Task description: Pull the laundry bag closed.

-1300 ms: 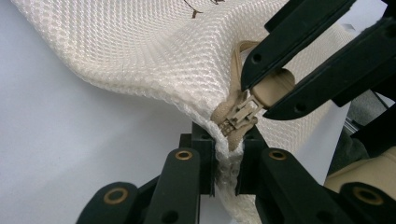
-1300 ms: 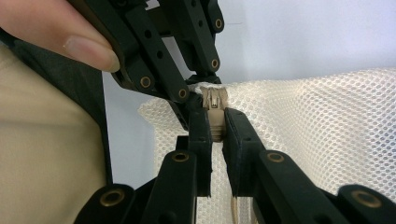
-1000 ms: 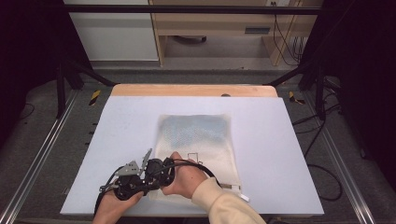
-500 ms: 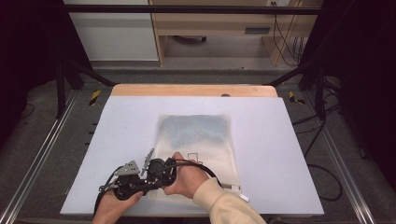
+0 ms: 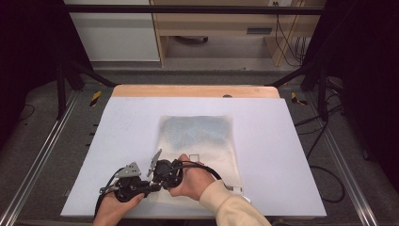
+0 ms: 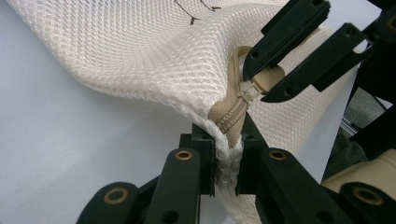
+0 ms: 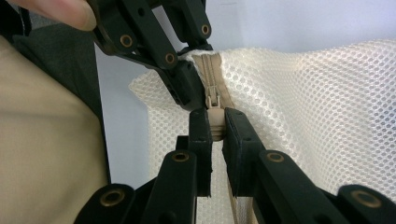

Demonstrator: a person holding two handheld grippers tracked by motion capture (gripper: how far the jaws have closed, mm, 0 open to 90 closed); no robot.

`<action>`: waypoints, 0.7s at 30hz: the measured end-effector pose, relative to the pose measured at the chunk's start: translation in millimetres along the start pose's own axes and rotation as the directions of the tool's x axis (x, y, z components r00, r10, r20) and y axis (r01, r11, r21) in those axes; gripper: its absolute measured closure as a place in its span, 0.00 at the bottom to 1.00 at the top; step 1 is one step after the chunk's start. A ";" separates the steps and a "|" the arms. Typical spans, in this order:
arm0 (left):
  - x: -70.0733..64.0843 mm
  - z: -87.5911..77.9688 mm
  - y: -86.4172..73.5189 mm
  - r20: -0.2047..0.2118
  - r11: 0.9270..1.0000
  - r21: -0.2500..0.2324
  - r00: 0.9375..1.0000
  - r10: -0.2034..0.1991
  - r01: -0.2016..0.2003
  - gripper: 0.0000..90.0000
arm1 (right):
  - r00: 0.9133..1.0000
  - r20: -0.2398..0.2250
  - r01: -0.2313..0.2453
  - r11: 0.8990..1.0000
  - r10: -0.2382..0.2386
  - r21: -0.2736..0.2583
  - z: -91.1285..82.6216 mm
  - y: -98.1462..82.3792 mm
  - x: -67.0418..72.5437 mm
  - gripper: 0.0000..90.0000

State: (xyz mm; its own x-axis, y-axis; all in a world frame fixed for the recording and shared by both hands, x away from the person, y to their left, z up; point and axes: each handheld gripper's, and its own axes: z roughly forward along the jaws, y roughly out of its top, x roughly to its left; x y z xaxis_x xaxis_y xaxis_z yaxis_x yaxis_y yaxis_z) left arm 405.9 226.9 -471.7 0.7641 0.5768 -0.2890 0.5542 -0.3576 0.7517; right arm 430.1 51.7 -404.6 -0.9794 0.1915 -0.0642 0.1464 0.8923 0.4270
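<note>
Where the white surface spreads across the high view, a cream mesh bag lies flat on its middle, its near edge reaching toward the person's side. A bluish patch shows through the mesh at the bag's far half. At the near left corner of the bag both hands meet, the left tongs and the right tongs just beside each other, cables trailing from them. In the left gripper view the left tongs are clenched on the mesh corner at the end of the tan zipper, with the fabric lifted off the surface there. In the right gripper view the right tongs are clenched on the tan zipper pull, which sits directly beside the left tongs' grip on the corner.
</note>
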 end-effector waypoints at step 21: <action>-1.5 -0.2 -1.0 -0.003 1.000 -0.022 1.000 -0.002 0.002 0.90 | 1.000 -0.012 0.013 0.999 -0.013 -0.047 -6.4 -3.7 -2.4 0.91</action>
State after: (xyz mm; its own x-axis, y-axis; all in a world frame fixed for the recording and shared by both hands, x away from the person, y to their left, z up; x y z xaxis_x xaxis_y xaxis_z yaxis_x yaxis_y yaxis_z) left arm 404.1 226.5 -471.9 0.7618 0.5799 -0.2888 0.5484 -0.3399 0.7640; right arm 431.0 45.3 -400.2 -0.9828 0.1750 -0.0594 0.1274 0.8743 0.4683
